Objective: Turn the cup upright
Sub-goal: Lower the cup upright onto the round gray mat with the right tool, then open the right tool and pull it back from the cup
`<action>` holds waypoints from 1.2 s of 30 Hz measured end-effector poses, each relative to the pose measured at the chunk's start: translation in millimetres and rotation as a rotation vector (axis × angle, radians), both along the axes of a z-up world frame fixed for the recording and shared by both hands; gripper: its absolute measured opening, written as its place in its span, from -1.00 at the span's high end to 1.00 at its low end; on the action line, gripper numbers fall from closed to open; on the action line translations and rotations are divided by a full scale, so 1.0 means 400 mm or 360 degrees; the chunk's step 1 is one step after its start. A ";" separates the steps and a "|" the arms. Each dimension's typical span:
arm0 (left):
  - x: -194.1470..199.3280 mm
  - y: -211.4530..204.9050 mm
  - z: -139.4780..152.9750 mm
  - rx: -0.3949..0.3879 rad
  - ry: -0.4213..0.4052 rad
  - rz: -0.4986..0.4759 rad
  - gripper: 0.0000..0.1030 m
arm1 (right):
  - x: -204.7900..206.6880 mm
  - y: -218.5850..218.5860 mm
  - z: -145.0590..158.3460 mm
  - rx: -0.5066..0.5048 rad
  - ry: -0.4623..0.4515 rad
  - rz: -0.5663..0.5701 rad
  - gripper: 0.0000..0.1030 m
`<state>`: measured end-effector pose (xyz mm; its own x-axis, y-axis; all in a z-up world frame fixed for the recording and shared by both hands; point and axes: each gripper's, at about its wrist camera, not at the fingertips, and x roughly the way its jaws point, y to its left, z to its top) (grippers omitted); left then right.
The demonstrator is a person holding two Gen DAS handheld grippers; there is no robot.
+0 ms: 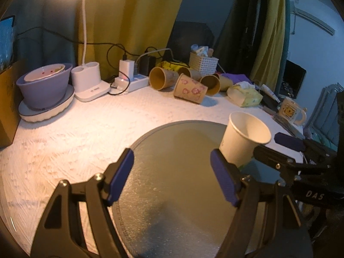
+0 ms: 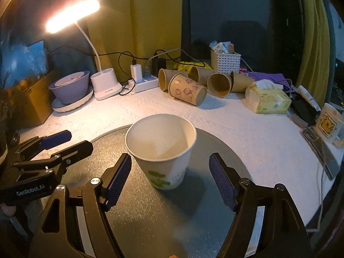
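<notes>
While both tongs hang spread and empty, the white cup [image 2: 161, 148] stands upright mid-frame on the round tray [image 2: 215, 215], flip apparently done.

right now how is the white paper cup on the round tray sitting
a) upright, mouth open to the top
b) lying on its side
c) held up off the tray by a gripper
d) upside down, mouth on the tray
a: the white paper cup stands on its base on the round tray, its empty inside visible, with the right gripper open around it, not touching.
</notes>
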<state>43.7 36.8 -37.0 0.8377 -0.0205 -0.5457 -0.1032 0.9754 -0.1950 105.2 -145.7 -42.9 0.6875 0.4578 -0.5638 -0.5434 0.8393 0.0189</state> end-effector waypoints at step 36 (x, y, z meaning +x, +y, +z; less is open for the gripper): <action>-0.142 -0.110 0.176 0.0141 -0.0512 -0.0278 -0.45 | -0.187 -0.177 0.155 0.0090 -0.0262 -0.0217 -0.51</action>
